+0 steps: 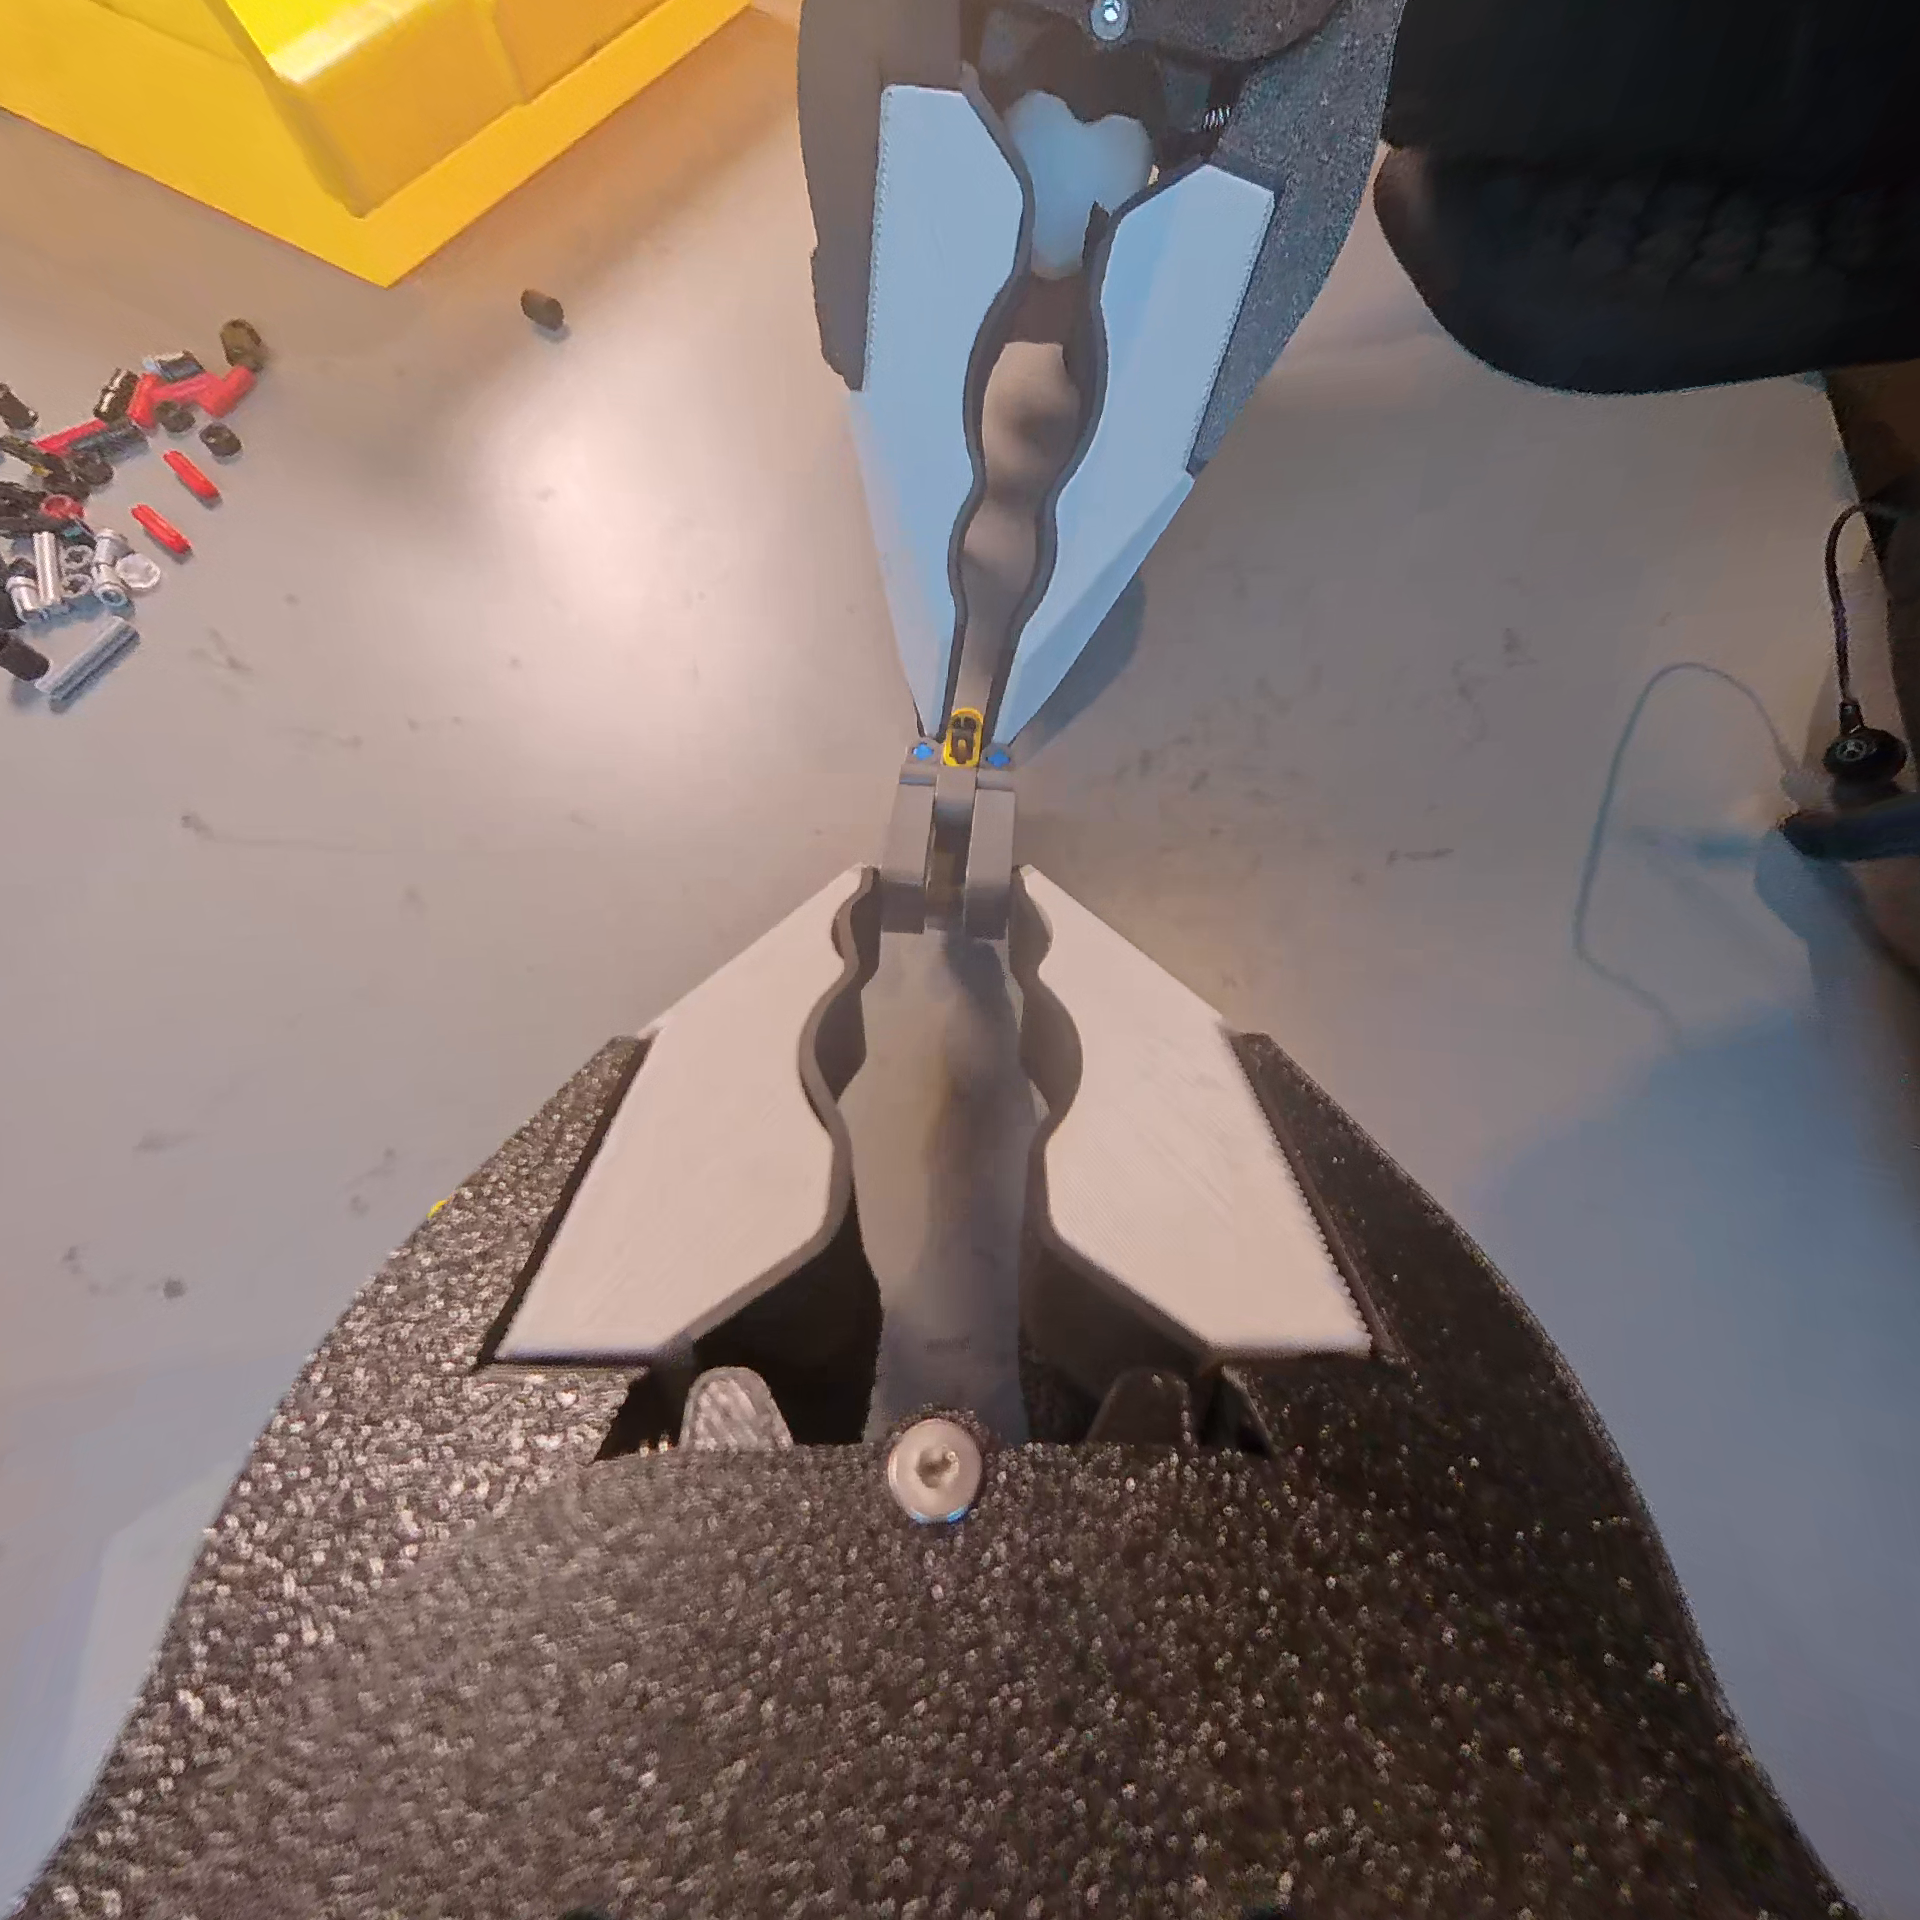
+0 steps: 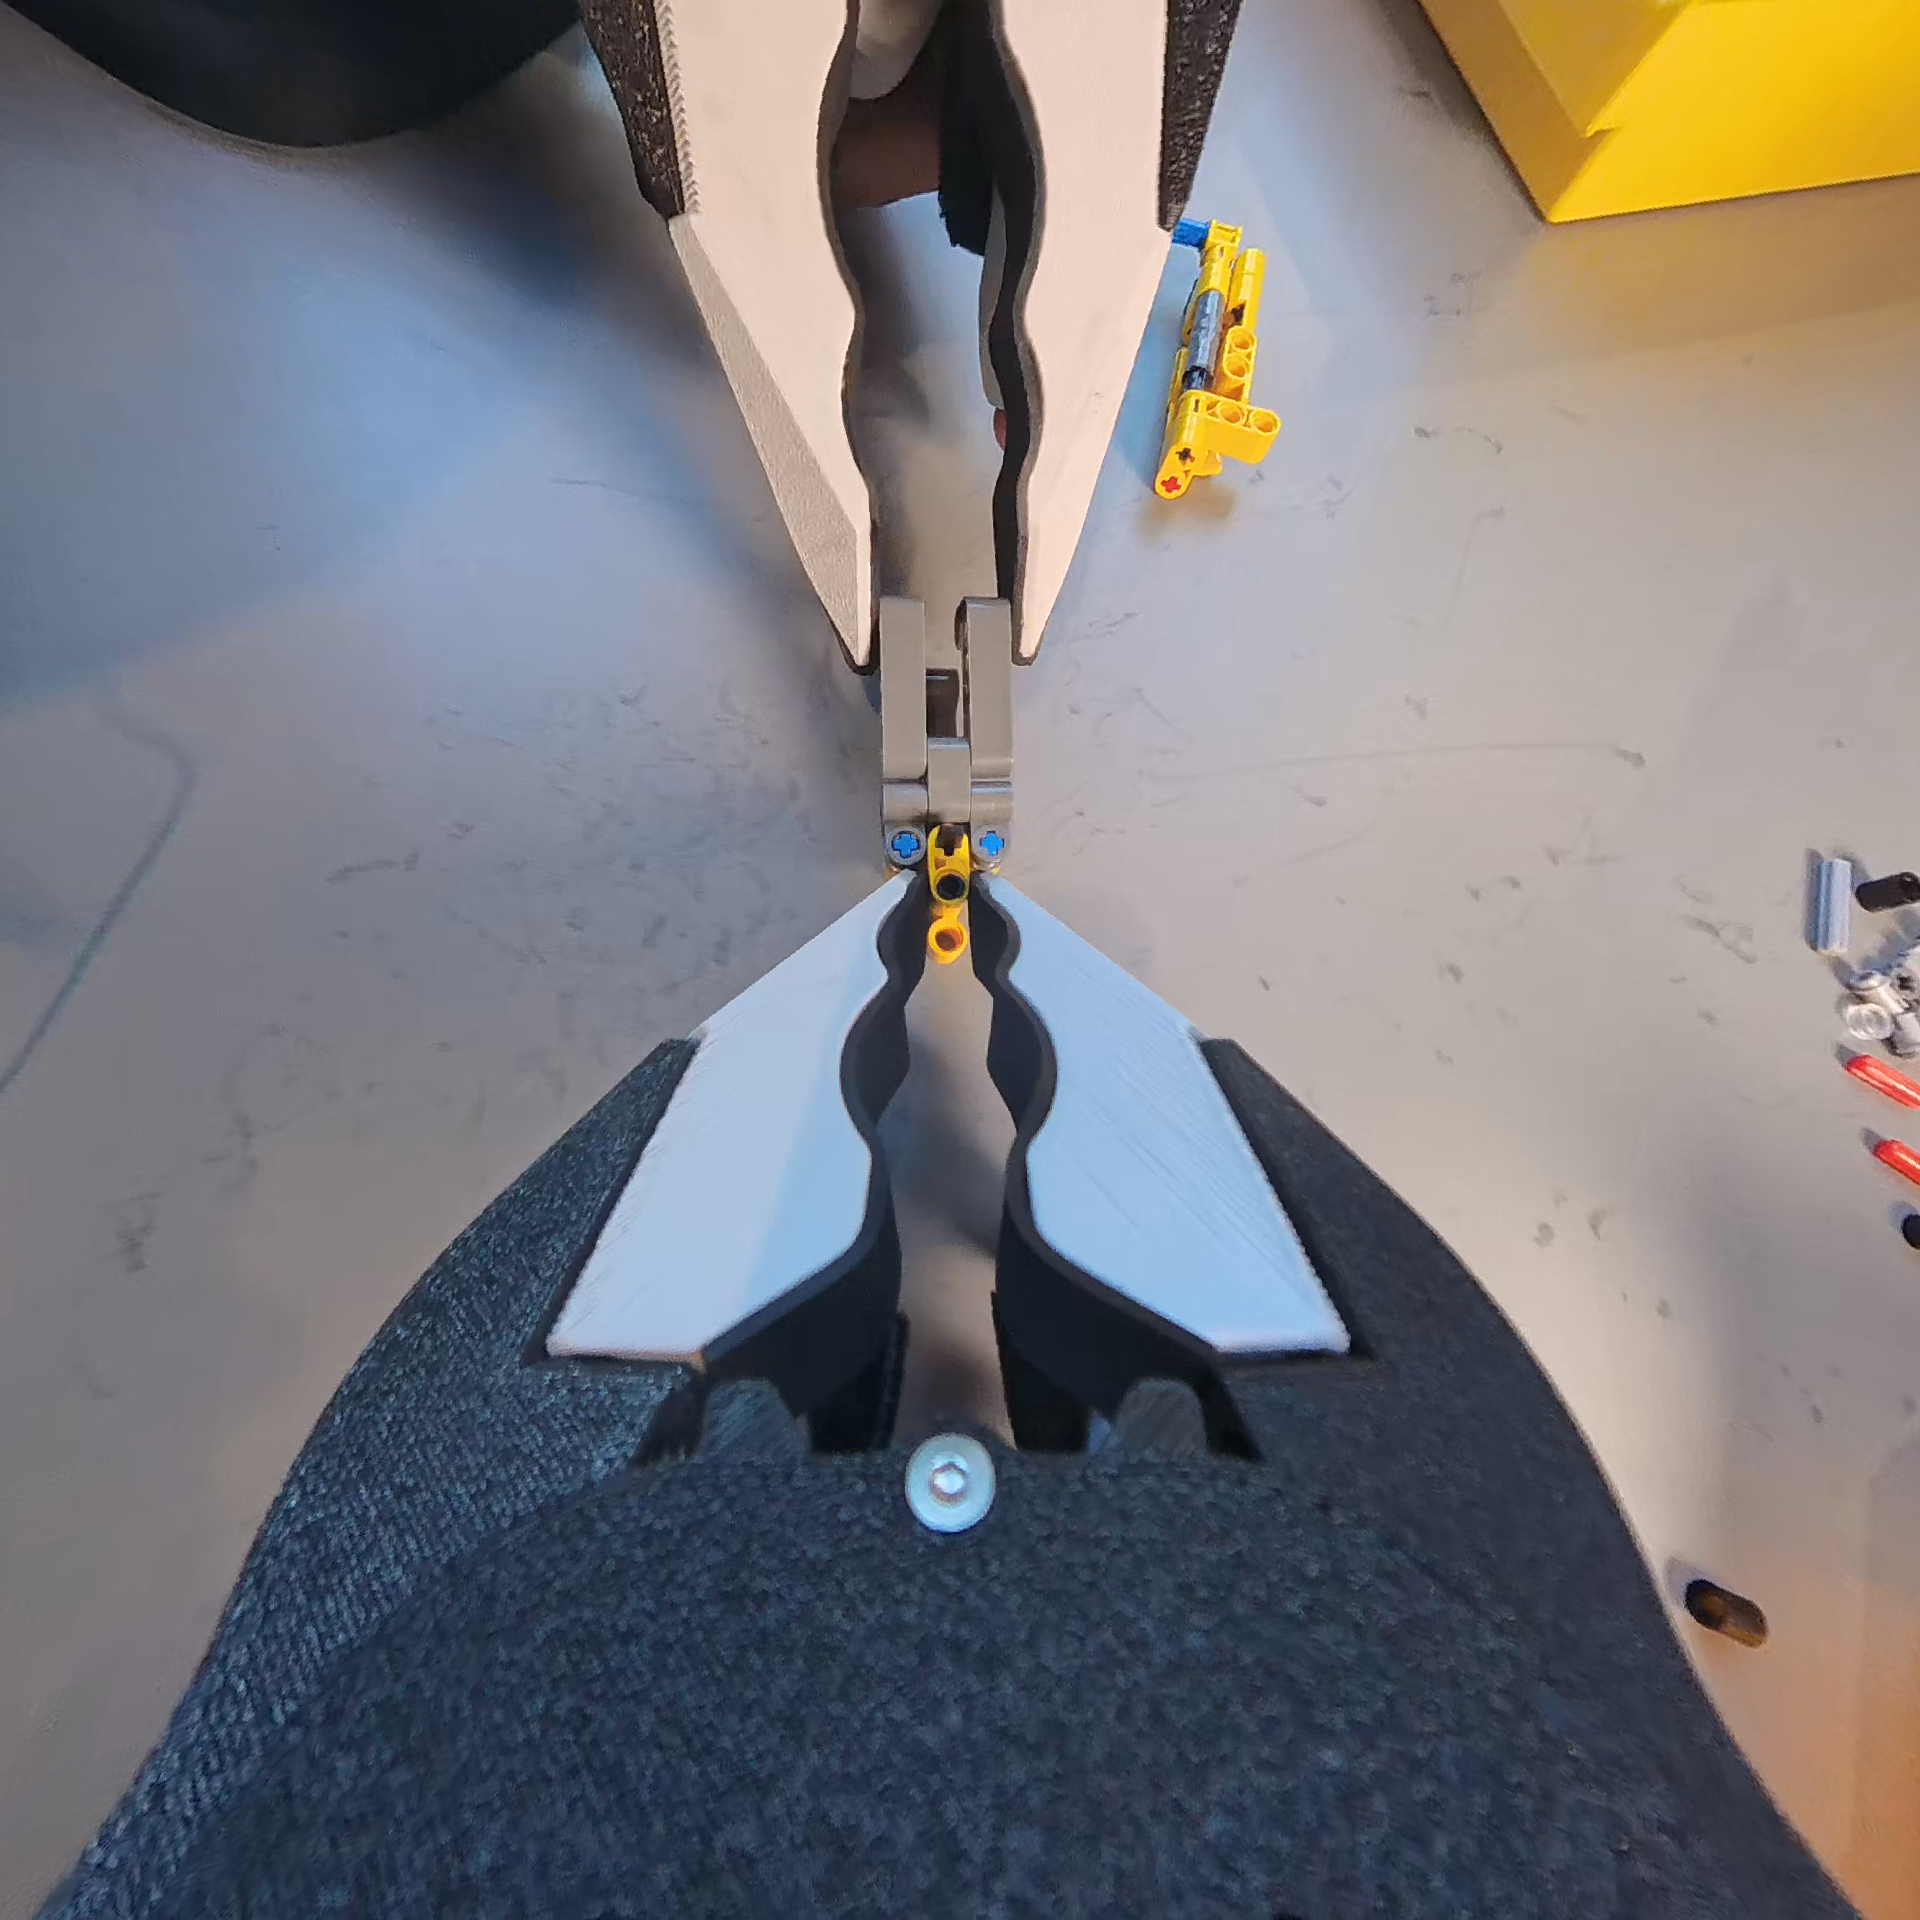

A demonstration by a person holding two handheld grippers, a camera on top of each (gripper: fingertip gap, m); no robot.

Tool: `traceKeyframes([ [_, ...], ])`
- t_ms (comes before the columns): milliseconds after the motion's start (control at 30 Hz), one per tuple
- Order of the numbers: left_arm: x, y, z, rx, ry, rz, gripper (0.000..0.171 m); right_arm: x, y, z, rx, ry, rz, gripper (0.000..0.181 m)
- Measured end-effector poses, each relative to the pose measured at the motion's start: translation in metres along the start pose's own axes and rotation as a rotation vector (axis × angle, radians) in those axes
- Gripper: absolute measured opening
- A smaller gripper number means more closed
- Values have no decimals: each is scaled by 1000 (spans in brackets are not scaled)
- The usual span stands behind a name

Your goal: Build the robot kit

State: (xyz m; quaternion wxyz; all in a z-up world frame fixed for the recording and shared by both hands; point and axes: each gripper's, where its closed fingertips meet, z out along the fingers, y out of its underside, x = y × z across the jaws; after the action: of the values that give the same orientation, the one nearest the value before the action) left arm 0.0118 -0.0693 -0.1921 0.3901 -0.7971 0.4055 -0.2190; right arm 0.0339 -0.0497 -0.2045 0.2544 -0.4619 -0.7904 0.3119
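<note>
A small grey toy-brick assembly (image 1: 943, 831) with two blue pins hangs in the air between my two grippers. My left gripper (image 1: 943, 896) is shut on its grey beams. My right gripper (image 2: 948, 902) faces it and is shut on a small yellow connector (image 2: 948, 883) that sits at the assembly's (image 2: 945, 717) blue-pin end. In the left wrist view the right gripper (image 1: 961, 727) comes down from the top, with the yellow connector (image 1: 963, 736) at its tips. In the right wrist view the left gripper (image 2: 940, 649) comes down from the top.
The grey table (image 1: 468, 883) lies under both grippers. A pile of red, black and grey parts (image 1: 94, 468) lies left, also showing at the right edge of the right wrist view (image 2: 1870, 977). A yellow box (image 1: 343, 114) stands behind. A yellow brick assembly (image 2: 1221, 364) lies beyond. A black cable (image 1: 1849, 623) is at right. Across from one pair of fingers to the other is roughly 4 centimetres.
</note>
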Motion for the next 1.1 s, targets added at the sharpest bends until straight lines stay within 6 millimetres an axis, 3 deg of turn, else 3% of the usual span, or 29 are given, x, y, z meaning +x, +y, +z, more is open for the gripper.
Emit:
traceKeyframes([
  [400, 1, -18, 0, 19, -19, 41, 23, -2, -1, 2, -116, 1, -39, 6],
  [1100, 4, -2, -5, 11, 7, 11, 23, -5, -3, 4, -35, -20, 30, 7],
])
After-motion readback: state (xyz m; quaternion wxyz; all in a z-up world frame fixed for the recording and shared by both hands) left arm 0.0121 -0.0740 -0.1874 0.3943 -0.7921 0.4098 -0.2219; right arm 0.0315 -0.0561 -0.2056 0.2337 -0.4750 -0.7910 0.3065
